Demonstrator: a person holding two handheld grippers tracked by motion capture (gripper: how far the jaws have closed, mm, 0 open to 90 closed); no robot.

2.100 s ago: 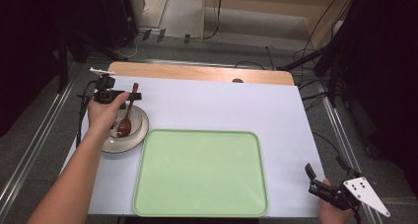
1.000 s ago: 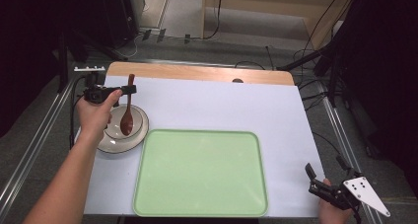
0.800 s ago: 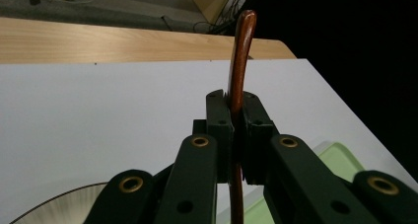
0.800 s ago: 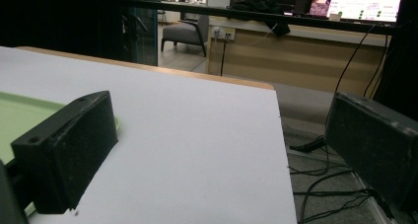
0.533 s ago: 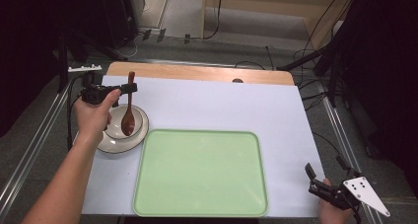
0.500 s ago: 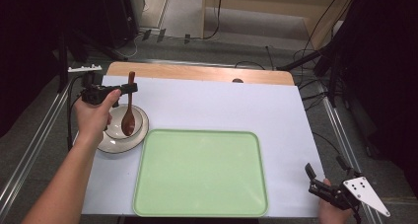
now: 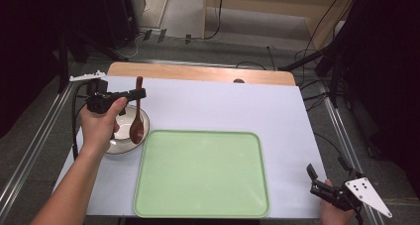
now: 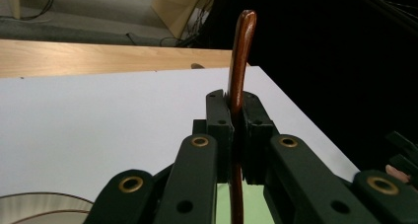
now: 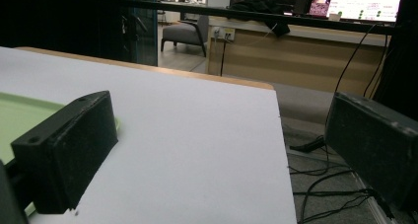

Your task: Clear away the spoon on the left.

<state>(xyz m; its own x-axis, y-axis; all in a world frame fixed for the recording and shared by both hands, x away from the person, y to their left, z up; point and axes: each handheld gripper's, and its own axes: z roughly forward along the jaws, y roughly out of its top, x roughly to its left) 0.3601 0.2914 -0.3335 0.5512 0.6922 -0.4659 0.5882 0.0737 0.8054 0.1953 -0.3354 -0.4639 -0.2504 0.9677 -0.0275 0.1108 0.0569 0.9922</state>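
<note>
My left gripper [image 7: 138,93] is shut on the handle of a brown wooden spoon [image 7: 137,117], held above a white bowl [image 7: 116,144] at the table's left. The spoon hangs nearly upright, its scoop low over the bowl's right rim. In the left gripper view the two jaws clamp the spoon handle [image 8: 240,56], and the bowl's rim [image 8: 34,200] lies at the bottom left. A light green tray [image 7: 203,173] lies empty in the middle front. My right gripper [image 7: 326,172] rests open at the table's front right corner, with nothing between its jaws, which stand wide apart in the right gripper view.
The table is covered by a white sheet [image 7: 223,106], with a wooden strip [image 7: 198,72] along its far edge. Cables [image 7: 307,71] trail on the floor beyond and to the right. The tray's corner [image 9: 19,115] lies left of my right gripper.
My left hand has carried the spoon to the right and a little up over the bowl, its scoop now near the bowl's right rim. The right gripper has stayed put.
</note>
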